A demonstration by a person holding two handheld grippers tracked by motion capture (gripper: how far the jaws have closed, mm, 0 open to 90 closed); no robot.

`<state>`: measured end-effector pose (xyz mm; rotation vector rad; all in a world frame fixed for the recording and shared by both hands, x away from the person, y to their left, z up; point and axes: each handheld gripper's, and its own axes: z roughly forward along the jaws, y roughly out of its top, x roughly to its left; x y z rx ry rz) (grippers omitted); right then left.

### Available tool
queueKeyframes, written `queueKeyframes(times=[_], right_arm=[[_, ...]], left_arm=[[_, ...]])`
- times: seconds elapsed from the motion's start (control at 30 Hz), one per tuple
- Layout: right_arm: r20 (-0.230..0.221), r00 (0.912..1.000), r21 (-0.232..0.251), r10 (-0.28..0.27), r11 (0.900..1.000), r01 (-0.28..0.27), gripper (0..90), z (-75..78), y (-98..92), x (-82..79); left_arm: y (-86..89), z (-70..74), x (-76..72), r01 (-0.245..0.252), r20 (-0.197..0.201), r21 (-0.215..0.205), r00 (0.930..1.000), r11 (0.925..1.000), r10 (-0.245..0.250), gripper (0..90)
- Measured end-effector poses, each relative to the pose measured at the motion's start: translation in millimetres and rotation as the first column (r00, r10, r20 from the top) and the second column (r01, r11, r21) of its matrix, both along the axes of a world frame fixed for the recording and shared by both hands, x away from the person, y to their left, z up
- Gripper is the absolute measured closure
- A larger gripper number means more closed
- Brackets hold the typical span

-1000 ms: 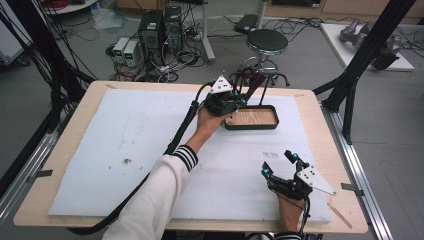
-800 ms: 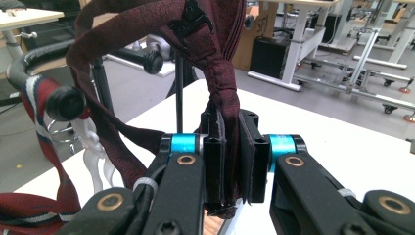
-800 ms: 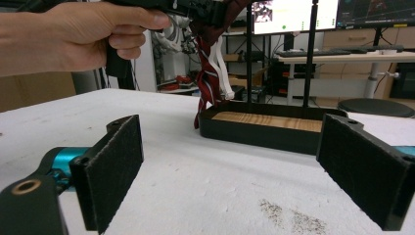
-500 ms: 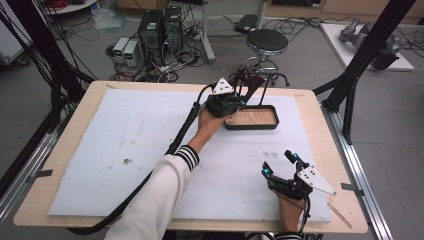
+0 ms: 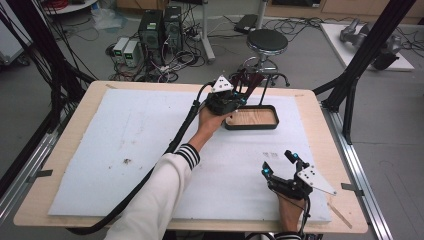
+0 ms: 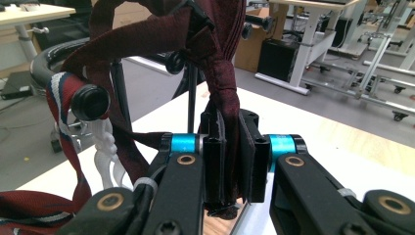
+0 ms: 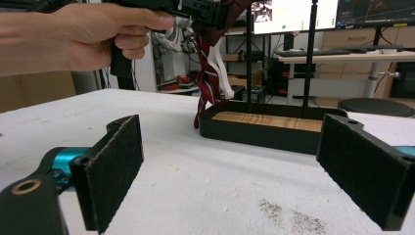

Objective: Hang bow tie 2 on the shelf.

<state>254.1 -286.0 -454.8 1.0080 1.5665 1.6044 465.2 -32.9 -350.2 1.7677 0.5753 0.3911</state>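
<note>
My left gripper (image 5: 239, 97) is held over the far left corner of a black tray with a wooden floor (image 5: 251, 118), from which thin black posts rise. In the left gripper view its jaws (image 6: 234, 161) are shut on a dark red fabric strap (image 6: 222, 93) that hangs from the rack above. A red, white and blue striped strap (image 6: 58, 95) and a white twisted cord (image 6: 105, 147) hang beside a black peg (image 6: 90, 103). My right gripper (image 5: 278, 162) rests on the white mat near the front right, open with nothing between its pads (image 7: 110, 166).
The tray (image 7: 266, 128) stands a short way ahead of the right gripper (image 7: 235, 171), with the straps (image 7: 205, 83) hanging at its left end. A white foam mat (image 5: 125, 145) covers the wooden table. A stool (image 5: 267, 42) and computers stand on the floor beyond.
</note>
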Motion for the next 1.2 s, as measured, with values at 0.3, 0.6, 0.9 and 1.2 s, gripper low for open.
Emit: queueKeyframes(times=[0.3,0.6,0.9,1.2], right_arm=[[0.001,1.0000,0.002,0.002,1.000,-0.002,9.3,0.0,-0.7,-0.1],[0.004,1.0000,0.000,0.003,1.000,-0.003,9.3,-0.1,-0.8,0.1],[0.004,1.0000,0.000,0.004,1.000,-0.004,9.4,-0.1,-0.9,0.1],[0.002,1.0000,0.003,0.004,1.000,-0.004,9.3,-0.1,-0.8,-0.1]], left_arm=[[-9.1,-0.2,1.0,-0.007,-0.003,0.010,1.0000,0.9999,0.007,81.8],[-4.7,5.4,0.7,-0.025,0.008,-0.011,0.9996,0.9996,0.026,81.8],[-2.7,-0.1,5.8,-0.047,-0.015,-0.005,0.9988,0.9989,0.047,81.8],[-0.1,-3.6,9.4,-0.072,-0.030,0.007,0.9969,0.9974,0.072,81.7]])
